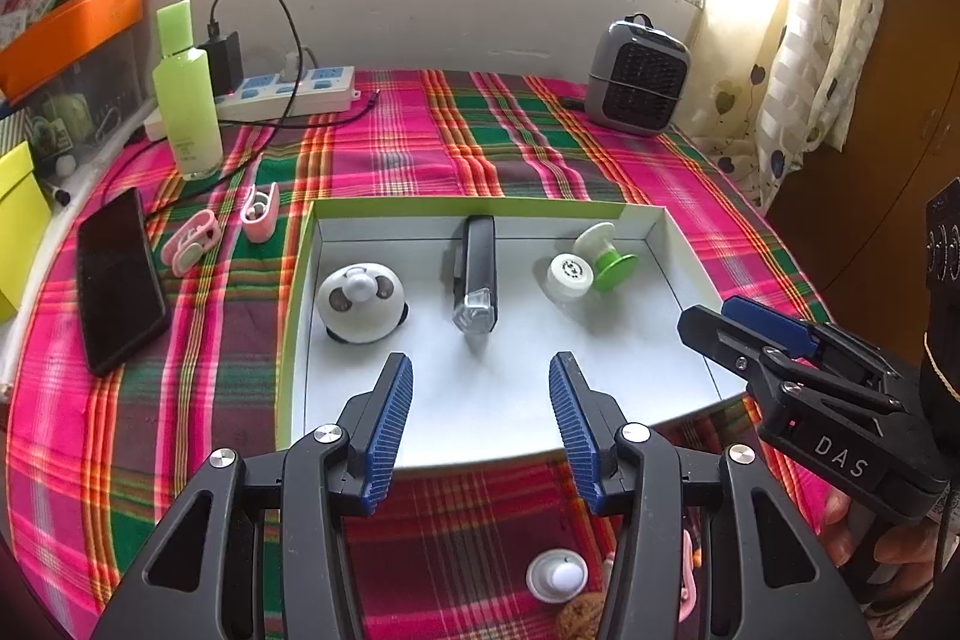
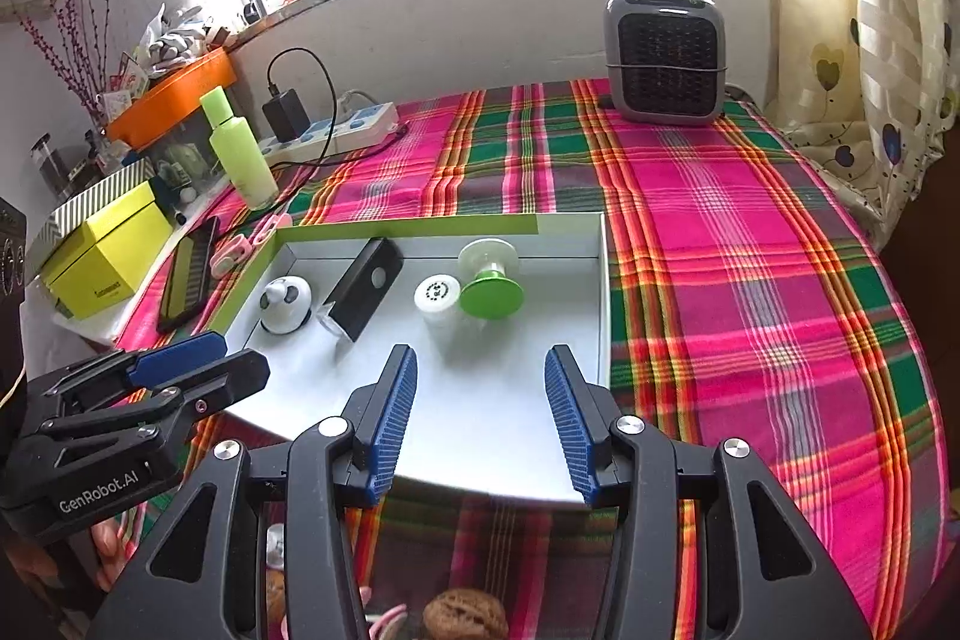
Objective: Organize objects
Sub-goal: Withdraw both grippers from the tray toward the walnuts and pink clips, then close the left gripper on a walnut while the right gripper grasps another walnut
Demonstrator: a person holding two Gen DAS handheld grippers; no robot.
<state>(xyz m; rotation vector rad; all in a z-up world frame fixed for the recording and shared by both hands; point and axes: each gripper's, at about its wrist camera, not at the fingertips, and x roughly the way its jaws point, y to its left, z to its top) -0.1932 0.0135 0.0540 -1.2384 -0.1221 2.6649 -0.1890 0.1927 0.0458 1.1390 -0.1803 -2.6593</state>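
Observation:
A white box lid with a green rim (image 1: 298, 280) lies on the plaid cloth. In it are a panda-shaped gadget (image 1: 363, 304), a black bike light (image 1: 477, 274), a white round cap (image 1: 570, 274) and a green spool (image 1: 612, 262). My left gripper (image 1: 480, 361) hovers open over the lid's near end, with nothing between its fingers. My right gripper (image 2: 480, 352) is open beside it, over the lid's (image 2: 603, 280) near right part, also holding nothing. Under the grippers, near the cloth's front edge, lie a small white round piece (image 1: 557, 574) and a walnut (image 2: 465, 619).
Left of the lid lie a black phone (image 1: 117, 280) and two pink cases (image 1: 192, 238). A green bottle (image 1: 186, 100) and a power strip (image 1: 288, 91) stand behind them. At the back right is a grey heater (image 2: 663, 58), and off the left edge a yellow box (image 2: 108, 256).

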